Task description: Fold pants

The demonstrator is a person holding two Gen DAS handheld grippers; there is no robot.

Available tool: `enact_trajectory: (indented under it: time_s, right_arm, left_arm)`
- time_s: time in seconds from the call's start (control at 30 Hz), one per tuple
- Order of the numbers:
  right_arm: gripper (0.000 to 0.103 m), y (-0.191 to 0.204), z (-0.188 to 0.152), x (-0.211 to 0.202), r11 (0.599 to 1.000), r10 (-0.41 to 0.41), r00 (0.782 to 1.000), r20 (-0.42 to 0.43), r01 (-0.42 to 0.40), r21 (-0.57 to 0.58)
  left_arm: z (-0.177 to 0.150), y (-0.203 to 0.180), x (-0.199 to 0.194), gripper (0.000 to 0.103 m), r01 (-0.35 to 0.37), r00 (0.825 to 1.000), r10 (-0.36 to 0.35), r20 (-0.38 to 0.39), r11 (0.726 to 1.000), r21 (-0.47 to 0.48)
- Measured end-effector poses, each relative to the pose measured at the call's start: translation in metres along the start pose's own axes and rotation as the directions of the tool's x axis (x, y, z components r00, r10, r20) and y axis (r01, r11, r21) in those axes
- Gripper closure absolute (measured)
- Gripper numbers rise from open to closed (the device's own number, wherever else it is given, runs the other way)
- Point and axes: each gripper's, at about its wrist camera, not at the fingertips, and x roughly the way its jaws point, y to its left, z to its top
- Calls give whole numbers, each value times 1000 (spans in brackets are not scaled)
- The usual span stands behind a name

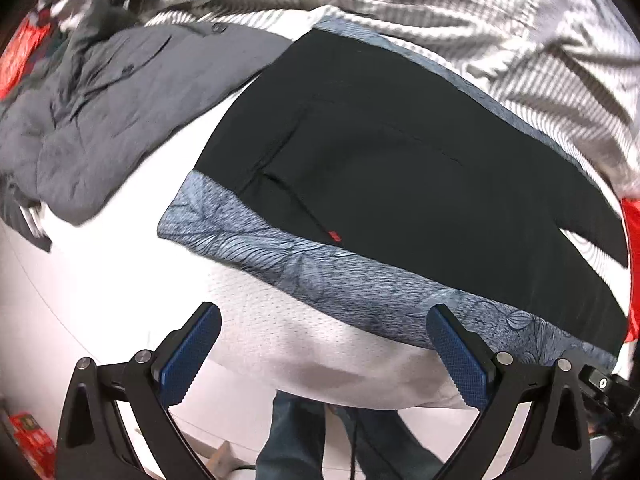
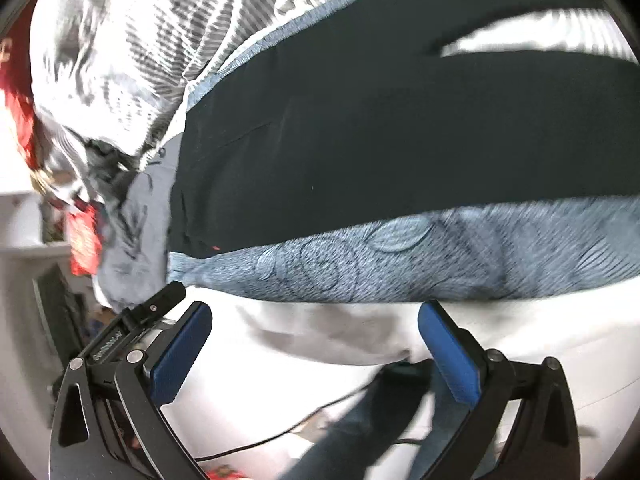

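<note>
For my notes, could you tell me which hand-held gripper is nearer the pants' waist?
Left. The left hand-held gripper hangs open near the waist of the pants; the right hand-held gripper hangs open farther along the legs.

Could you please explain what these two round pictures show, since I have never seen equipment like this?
Each picture comes from a camera on a hand-held gripper, looking along its two blue-padded fingers. One shows the left gripper, the other the right gripper. Both are open and hold nothing. Ahead, on a white surface, lie black pants with a blue patterned band. Beside them is a grey garment, and behind them a striped cloth. The person's jeans show below.
</note>
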Motion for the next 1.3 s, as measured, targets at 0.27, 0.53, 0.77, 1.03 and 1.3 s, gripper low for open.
enact_trajectory:
  time_s: [0.27,0.53,0.77,1.03,1.3]
  right_arm:
    - [0,-37,-27,44,968,150,988,-23,-142,206]
    - [1,-60,-29,60,925,231,967,106,-252,283]
    - [36,-66,-14,77,876,306,939,156,-342,339]
    - [86,-57,-13,71,821,414,896,164,-445,358]
    - [86,-45,-19,53,840,411,901,141,-434,327]
  left_arm:
    - [10,29,39,12,127,992,-127,-4,990,-69]
    - [22,30,61,12,226,974,-228,-14,972,-65]
    - [28,42,68,12,293,956,-294,-17,954,-62]
    - [32,46,78,12,356,932,-362,-39,929,-101]
    - [47,54,82,12,447,887,-462,-17,866,-223]
